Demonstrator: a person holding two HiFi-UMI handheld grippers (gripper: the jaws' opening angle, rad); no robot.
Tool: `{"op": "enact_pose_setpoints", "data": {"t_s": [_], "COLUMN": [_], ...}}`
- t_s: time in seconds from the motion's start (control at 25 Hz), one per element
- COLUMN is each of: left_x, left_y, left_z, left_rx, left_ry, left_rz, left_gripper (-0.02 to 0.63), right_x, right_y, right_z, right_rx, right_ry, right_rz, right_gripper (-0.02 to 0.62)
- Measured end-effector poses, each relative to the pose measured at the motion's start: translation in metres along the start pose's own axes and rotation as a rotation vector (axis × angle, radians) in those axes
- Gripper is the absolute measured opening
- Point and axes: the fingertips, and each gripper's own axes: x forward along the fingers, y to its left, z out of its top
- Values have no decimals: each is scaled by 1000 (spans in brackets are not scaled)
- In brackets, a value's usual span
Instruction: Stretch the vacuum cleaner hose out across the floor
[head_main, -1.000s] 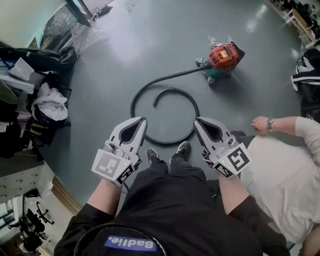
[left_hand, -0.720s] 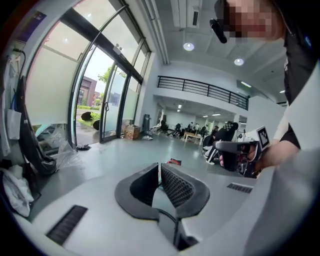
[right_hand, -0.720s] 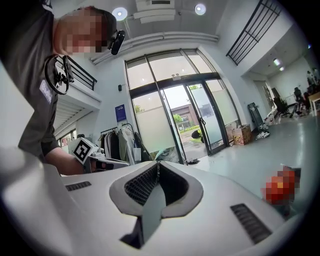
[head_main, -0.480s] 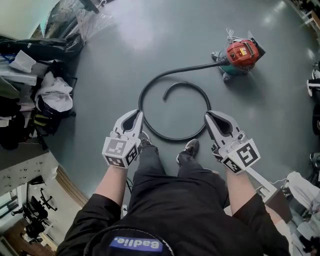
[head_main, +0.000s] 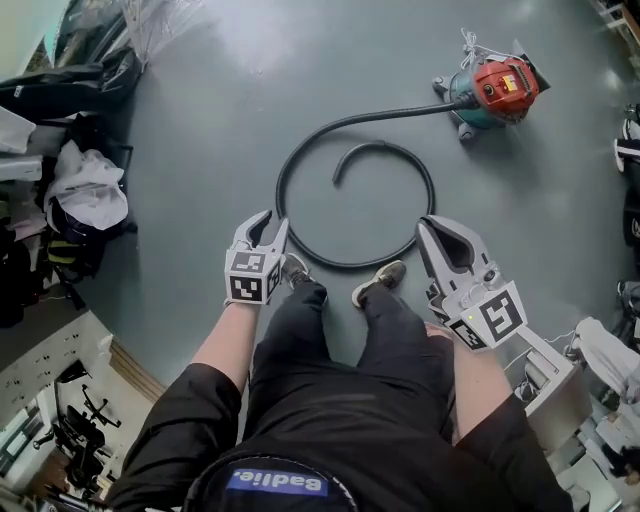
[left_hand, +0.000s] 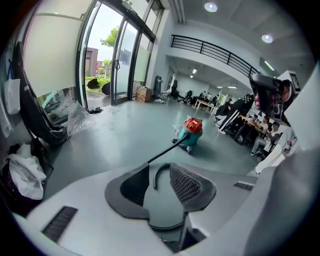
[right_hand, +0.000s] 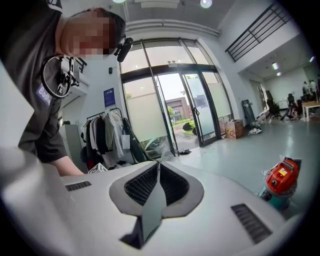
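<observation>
A red and teal vacuum cleaner (head_main: 495, 90) stands on the grey floor at the far right. Its black hose (head_main: 345, 266) runs left from it and lies coiled in a near-full loop, with the free end (head_main: 337, 180) curling inside the loop. My left gripper (head_main: 265, 222) hangs above the loop's near left side; its jaws are opening, with nothing between them. Through that gap the left gripper view shows the hose (left_hand: 156, 175) and the vacuum cleaner (left_hand: 191, 131). My right gripper (head_main: 440, 225) is shut and empty above the loop's near right side. The vacuum cleaner (right_hand: 281, 180) shows low right in the right gripper view.
Bags and heaped clothes (head_main: 85, 190) line the left wall. The person's shoes (head_main: 380, 283) stand just short of the loop. A pale box (head_main: 555, 385) sits at the near right. People sit at tables (left_hand: 260, 135) far off. A clothes rack (right_hand: 107, 135) stands by glass doors.
The left gripper's jaws have parted and it has reached forward toward the loop. A person in white at the right has left the view, which has shifted so the vacuum cleaner sits further right.
</observation>
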Motion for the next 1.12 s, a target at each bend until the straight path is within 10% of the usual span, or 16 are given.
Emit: {"op": "enact_pose_setpoints", "data": {"t_s": [0.48, 1.12], "left_x": [99, 134], "left_y": [57, 106], "left_z": [-69, -115], "left_rx": [-14, 23], "left_ry": [92, 137], "left_rz": [61, 106], "left_gripper": [124, 124], "right_x": [81, -13], "right_y": [-92, -351], "right_z": [-105, -242], "right_rx": [-42, 34], "right_ry": [50, 363], "right_rz": [43, -436], "right_gripper": [3, 3]}}
